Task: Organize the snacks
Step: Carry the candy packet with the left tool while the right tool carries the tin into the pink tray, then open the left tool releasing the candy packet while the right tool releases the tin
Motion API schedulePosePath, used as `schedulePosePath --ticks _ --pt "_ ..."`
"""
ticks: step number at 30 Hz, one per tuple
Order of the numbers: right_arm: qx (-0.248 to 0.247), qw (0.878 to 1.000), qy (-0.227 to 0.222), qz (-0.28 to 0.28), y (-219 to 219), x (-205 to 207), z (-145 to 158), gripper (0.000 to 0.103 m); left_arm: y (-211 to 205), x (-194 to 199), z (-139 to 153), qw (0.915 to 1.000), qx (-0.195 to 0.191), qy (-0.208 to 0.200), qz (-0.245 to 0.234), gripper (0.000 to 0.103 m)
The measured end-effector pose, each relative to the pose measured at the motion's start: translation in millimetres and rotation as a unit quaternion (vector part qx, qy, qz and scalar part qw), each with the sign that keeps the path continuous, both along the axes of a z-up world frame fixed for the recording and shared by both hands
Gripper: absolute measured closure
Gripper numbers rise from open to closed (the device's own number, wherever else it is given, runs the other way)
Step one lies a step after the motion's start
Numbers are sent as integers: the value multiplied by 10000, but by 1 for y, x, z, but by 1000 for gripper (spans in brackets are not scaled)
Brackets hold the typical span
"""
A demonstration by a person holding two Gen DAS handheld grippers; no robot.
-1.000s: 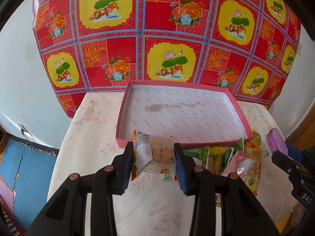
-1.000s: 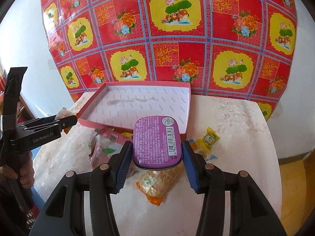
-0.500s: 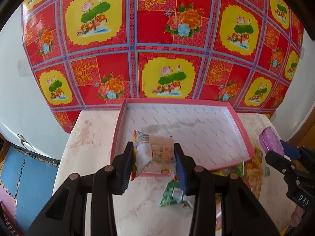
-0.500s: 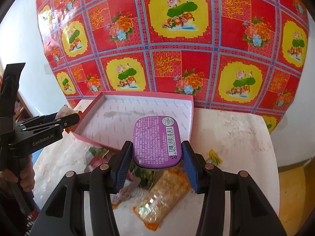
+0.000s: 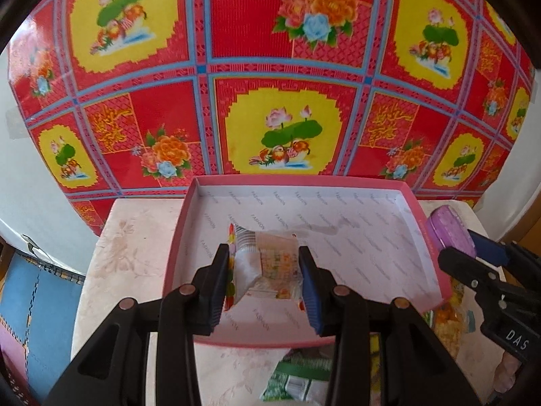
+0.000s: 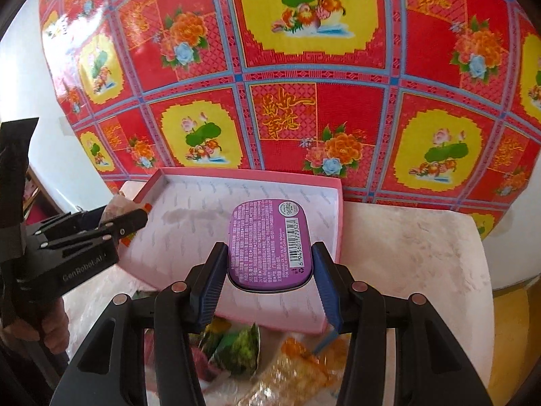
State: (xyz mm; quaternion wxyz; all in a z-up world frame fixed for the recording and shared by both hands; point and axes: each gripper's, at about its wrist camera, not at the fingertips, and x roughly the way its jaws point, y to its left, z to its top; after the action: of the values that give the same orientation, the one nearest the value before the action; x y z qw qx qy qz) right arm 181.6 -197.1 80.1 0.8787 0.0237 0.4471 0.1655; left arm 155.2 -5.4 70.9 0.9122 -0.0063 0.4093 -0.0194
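A shallow pink box [image 5: 426,233] with a white lined floor sits on the table; it also shows in the right wrist view [image 6: 339,216]. My left gripper [image 5: 264,277] is shut on a clear snack packet [image 5: 267,264] and holds it above the box floor. My right gripper [image 6: 268,272] is shut on a purple tin [image 6: 267,243] with a barcode, held over the box's near right part. The tin [image 5: 448,233] and the right gripper [image 5: 473,264] show at the right of the left wrist view. The left gripper [image 6: 128,220] shows at the left of the right wrist view.
Loose snack packets lie on the pale table [image 6: 416,253] in front of the box: a green one [image 5: 297,382], an orange one [image 6: 294,368] and a green one [image 6: 236,348]. A red and yellow flowered sheet [image 5: 270,67] hangs behind. The table's left edge drops to a blue mat [image 5: 40,304].
Both grippers have moved forward with their loads, from above the loose packets to over the pink box. The box now looks nearer and larger in both views.
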Motion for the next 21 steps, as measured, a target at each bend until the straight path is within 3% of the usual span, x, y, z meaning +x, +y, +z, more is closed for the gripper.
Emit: schedulePosePath --ticks 21 --pt "-152 9988 468 62 26 42 -51 52 -3 59 -46 9992 -42 392 30 62"
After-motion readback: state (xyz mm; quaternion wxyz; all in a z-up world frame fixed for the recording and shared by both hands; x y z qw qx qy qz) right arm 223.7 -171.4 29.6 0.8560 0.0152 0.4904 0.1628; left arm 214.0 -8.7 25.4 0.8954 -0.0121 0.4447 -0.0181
